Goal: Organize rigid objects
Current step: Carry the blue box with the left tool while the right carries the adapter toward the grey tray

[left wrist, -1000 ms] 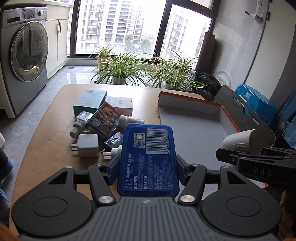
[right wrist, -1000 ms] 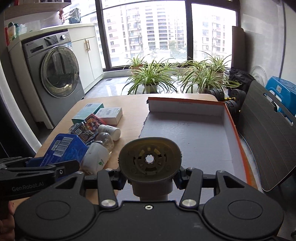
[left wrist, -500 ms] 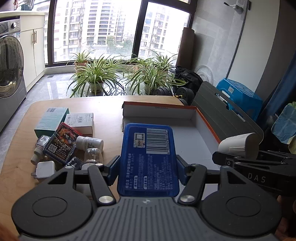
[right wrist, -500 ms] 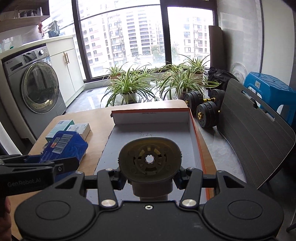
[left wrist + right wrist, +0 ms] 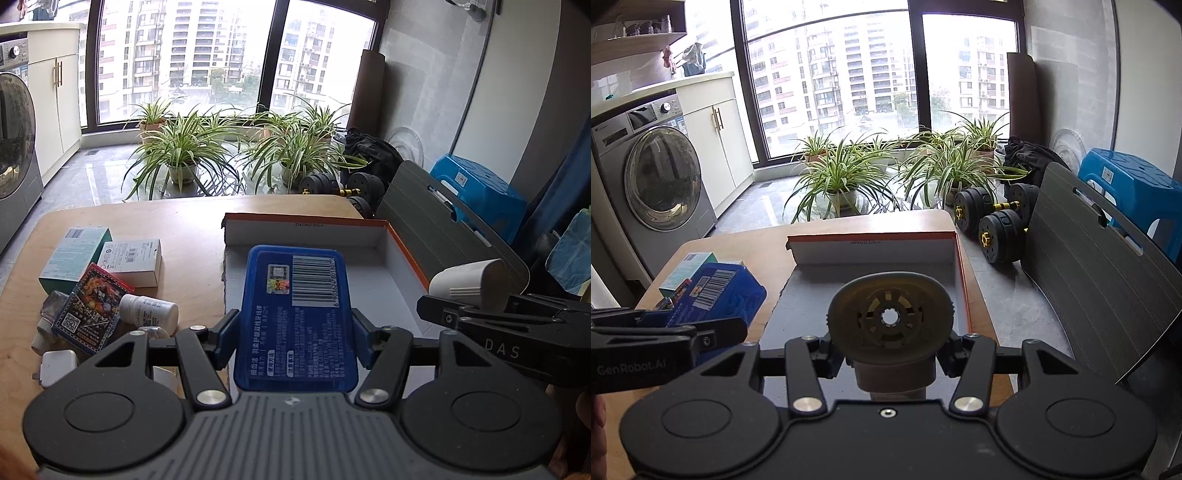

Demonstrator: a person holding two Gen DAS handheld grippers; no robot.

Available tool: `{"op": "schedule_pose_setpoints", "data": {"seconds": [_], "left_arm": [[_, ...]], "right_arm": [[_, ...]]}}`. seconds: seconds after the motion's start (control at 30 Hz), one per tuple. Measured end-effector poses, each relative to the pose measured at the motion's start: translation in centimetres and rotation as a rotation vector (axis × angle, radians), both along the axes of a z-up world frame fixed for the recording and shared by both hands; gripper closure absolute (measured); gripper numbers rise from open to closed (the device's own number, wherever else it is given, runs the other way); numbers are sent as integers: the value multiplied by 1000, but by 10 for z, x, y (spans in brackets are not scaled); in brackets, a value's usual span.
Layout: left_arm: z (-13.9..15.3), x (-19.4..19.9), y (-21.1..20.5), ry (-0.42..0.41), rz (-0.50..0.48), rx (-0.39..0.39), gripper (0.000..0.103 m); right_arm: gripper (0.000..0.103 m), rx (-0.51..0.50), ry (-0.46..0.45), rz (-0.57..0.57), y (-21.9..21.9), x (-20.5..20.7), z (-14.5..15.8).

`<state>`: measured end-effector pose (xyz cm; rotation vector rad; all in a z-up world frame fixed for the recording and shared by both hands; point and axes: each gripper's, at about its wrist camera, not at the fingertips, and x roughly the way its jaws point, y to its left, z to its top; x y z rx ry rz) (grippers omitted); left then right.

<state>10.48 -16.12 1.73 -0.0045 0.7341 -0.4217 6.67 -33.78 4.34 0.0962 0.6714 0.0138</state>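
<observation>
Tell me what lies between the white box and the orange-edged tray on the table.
Bare wooden tabletop only, between the white box and the tray. The left wrist view shows this.

Two cardboard boxes [image 5: 74, 254] [image 5: 135, 260], one pill bottle [image 5: 149, 309], two dumbbells [image 5: 991, 206] [image 5: 1003, 238].

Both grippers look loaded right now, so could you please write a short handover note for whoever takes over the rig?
Left gripper: shut on the blue case, held above the near left part of the cardboard tray.
Right gripper: shut on the white round-capped bottle, also over the tray.
Done: both items picked up; nothing shows in the tray yet.
Left: set both down in the tray, then fetch the teal box, white box, card pack, pill bottle and white charger from the table.
</observation>
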Motion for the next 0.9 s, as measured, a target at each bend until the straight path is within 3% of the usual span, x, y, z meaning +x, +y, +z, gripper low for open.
{"op": "schedule_pose_setpoints", "data": {"seconds": [0.6, 0.9], "left_arm": [[-3, 31, -18, 2, 10, 17, 41], [-16, 39, -23, 19, 10, 14, 41]], "right_arm": [[44, 7, -18, 16, -13, 44, 0], [44, 8, 10, 18, -18, 64, -14]]}}
